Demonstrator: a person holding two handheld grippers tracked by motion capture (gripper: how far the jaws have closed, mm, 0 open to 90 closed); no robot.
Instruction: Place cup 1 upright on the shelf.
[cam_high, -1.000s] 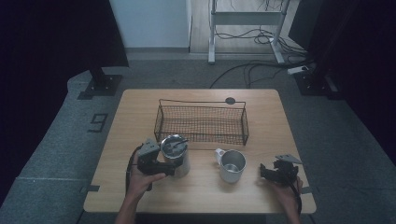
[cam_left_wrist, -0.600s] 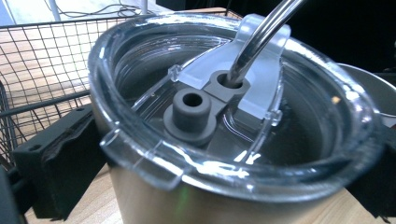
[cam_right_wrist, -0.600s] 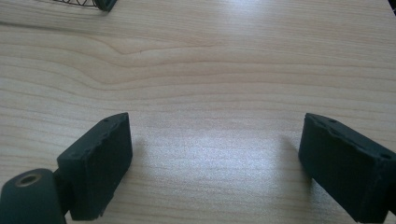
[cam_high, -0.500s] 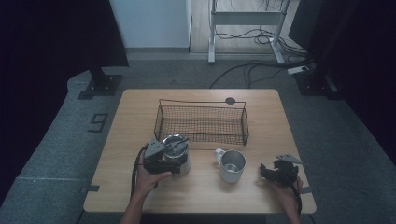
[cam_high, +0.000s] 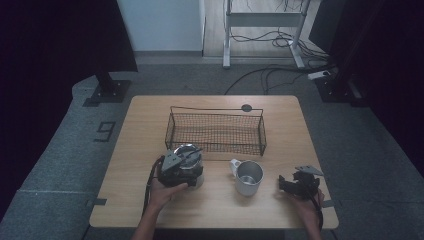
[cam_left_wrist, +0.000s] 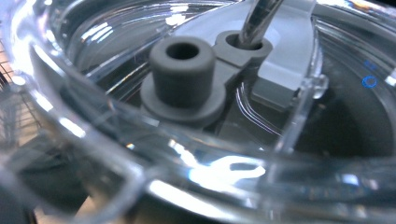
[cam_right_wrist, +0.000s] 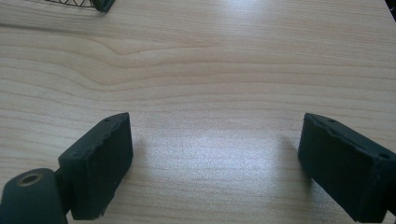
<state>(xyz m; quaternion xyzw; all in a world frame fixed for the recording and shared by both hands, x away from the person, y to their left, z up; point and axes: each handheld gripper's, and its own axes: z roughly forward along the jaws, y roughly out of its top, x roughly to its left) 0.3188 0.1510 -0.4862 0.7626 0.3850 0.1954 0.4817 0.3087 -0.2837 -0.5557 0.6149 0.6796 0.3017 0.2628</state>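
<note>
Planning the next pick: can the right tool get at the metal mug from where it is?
Probably yes. The right tool rests with jaws open beside the mug, with bare table between them; the basket sits farther back, out of the way.

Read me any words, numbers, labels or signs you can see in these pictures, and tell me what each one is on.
"9": large dark numeral on the grey floor, left of the light wooden table.
Small blue ring-shaped mark on the clear plastic container, seen in the left gripper view: too small to read as text.
Black wire mesh basket and shiny metal mug: no readable text.
</note>
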